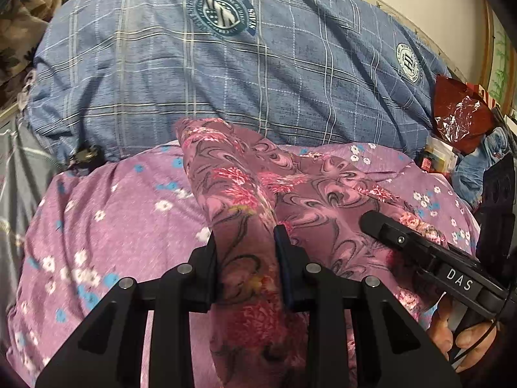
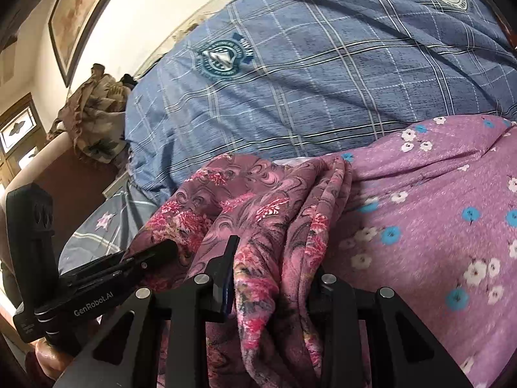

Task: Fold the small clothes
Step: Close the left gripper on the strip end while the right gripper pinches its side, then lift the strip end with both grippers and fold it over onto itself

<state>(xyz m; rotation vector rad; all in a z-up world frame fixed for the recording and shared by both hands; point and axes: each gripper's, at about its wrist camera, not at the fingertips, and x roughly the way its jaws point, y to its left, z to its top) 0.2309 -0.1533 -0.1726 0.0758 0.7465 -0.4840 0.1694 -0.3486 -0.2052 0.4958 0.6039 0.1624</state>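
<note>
A small mauve garment with pink flower print [image 1: 258,200] lies bunched over a purple flowered bedspread [image 1: 122,226]. My left gripper [image 1: 246,242] is shut on one gathered end of it, cloth filling the gap between the fingers. In the right wrist view the same garment [image 2: 258,200] drapes across my right gripper [image 2: 274,252], which is shut on another bunched end; its right finger is hidden under the folds. Each gripper shows in the other's view: the right gripper [image 1: 387,229] at the right, the left gripper [image 2: 155,252] at the left, both pressed into the cloth.
A big blue plaid pillow [image 1: 226,74] fills the space behind the bedspread. A red foil bag [image 1: 458,113] and clutter sit at the far right. A brown patterned cloth heap [image 2: 93,119] lies beyond the bed's left end, under a framed picture [image 2: 84,9].
</note>
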